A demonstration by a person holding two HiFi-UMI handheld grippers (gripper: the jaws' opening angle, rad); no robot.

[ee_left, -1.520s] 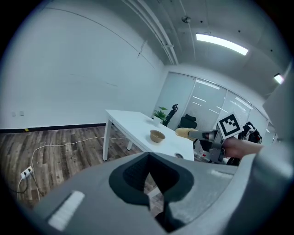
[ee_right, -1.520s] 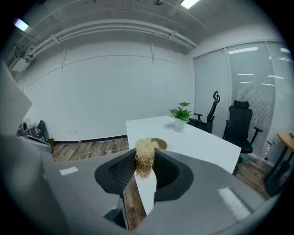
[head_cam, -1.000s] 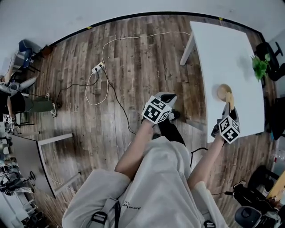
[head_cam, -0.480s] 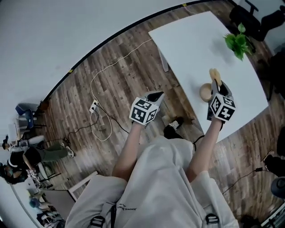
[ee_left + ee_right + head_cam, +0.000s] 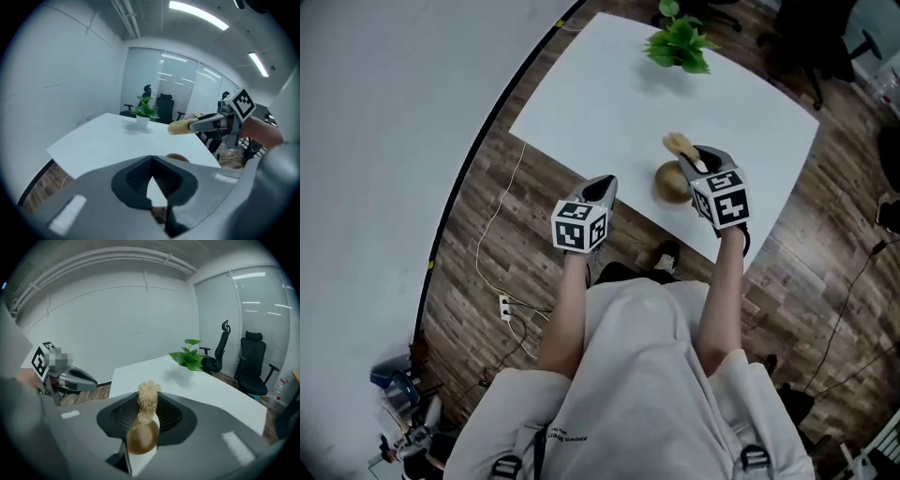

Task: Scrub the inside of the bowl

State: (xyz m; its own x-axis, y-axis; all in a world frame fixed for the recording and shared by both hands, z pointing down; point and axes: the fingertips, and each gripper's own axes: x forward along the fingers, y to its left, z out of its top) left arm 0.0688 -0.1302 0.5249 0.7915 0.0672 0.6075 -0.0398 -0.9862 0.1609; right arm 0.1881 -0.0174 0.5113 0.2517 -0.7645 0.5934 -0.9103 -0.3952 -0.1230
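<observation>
The view has swung onto the surface [image 5: 609,84], and both grippers have come up to its near edge, so scrubbing can start. The bowl [image 5: 671,183] sits there, just left of the right gripper [image 5: 703,161], whose jaws clamp a scrubber [image 5: 679,143], apparently not yet inside. The left gripper [image 5: 600,190] hovers, jaws together, empty.
</observation>
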